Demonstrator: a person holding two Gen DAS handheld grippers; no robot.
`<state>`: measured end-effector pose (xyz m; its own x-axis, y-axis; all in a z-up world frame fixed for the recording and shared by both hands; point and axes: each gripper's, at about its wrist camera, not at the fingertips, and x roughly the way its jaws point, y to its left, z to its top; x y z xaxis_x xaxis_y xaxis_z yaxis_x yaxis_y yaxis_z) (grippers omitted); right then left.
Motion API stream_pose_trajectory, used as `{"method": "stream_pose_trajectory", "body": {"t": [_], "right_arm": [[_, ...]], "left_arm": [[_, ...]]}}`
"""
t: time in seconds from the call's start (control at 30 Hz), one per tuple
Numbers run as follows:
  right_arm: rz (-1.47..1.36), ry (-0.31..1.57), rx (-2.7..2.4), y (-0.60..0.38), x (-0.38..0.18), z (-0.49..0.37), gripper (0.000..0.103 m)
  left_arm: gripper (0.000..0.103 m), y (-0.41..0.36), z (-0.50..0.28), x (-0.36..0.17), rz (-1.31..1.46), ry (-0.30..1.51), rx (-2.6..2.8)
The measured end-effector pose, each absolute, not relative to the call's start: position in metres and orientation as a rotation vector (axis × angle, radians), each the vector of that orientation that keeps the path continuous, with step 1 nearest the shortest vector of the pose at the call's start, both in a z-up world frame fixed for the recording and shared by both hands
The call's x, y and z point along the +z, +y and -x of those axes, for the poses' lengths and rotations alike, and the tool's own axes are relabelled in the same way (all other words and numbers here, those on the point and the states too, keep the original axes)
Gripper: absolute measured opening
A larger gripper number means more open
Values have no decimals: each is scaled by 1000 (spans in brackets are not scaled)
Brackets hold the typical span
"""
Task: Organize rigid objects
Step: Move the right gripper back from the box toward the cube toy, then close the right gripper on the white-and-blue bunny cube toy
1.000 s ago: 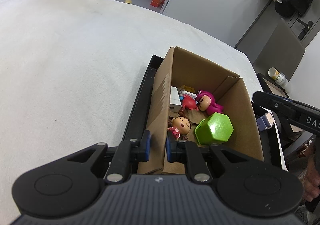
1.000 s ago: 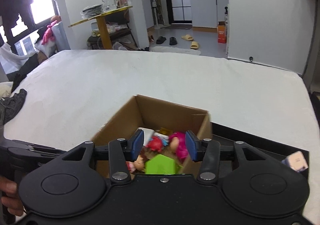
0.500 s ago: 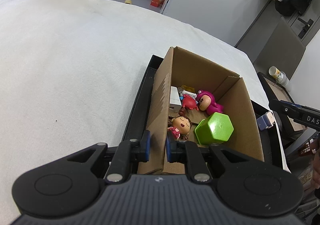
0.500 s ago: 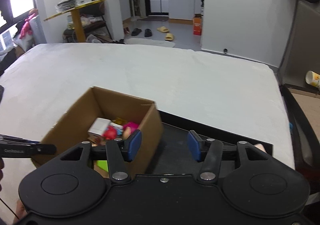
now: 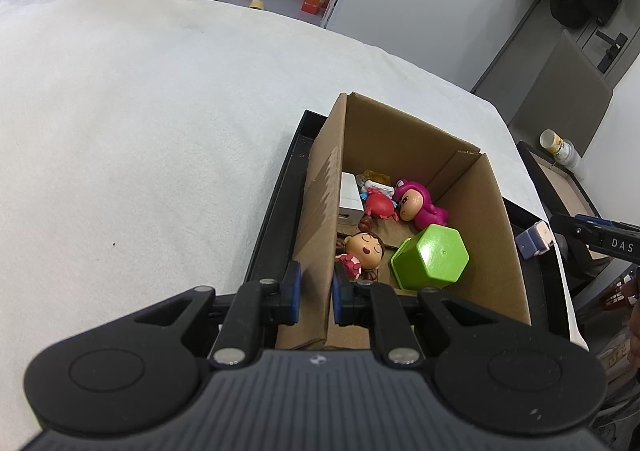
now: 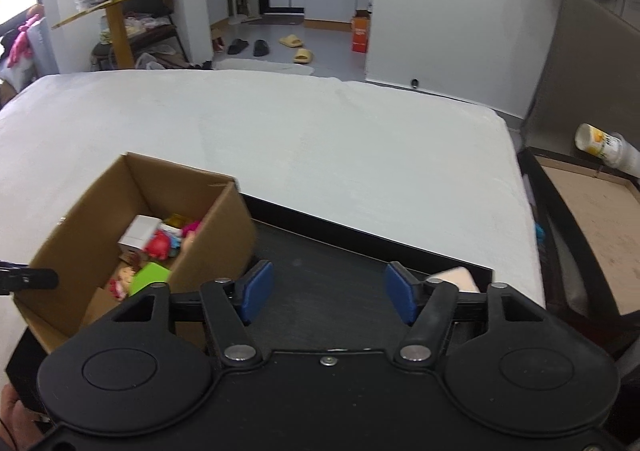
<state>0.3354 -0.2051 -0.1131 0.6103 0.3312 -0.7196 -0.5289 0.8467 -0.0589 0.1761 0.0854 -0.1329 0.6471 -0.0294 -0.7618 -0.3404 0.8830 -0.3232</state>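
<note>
The right hand-held gripper [image 6: 328, 293] is swinging away from the cardboard box [image 5: 400, 139] and out over the black tray [image 6: 340, 263], and its jaws are opening with nothing between the blue pads. A second ago it was hanging over the box with the toys right under its fingers; now the box is sitting off to its left. That reads as one drop finished and the next pick starting. The likely target is the small pale block [image 6: 456, 278] lying on the tray just past the gripper's right finger, partly hidden behind it; from the left wrist view it is showing a blue side [image 5: 534, 239].

The left hand-held gripper [image 5: 314, 293] is not budging: its pads are pinching the near wall of the box, holding it steady on the tray, same as a second ago.

Inside the box: a green hexagonal cup [image 5: 430, 261] lying on its side, a sleeping-face doll [image 5: 362, 249] near the pinched wall, a red crab [image 5: 380, 205], a pink hooded figure [image 5: 418, 205], a white rectangular block [image 5: 350, 197] against the left wall, plus small bits at the back too cluttered to name. The white bench [image 5: 140, 131] around the tray is carrying nothing else in view.
</note>
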Motion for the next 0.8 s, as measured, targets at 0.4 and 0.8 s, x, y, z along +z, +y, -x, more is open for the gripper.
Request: {"method": "stream_pose_trajectory", "body": {"t": [0.4, 0.8], "right_arm": [[310, 796, 440, -221, -128, -349, 86], [357, 784, 367, -234, -153, -366, 90]], "left_arm": [[14, 86, -176, -133, 471, 855, 183], [14, 86, -176, -134, 474, 853, 183]]}}
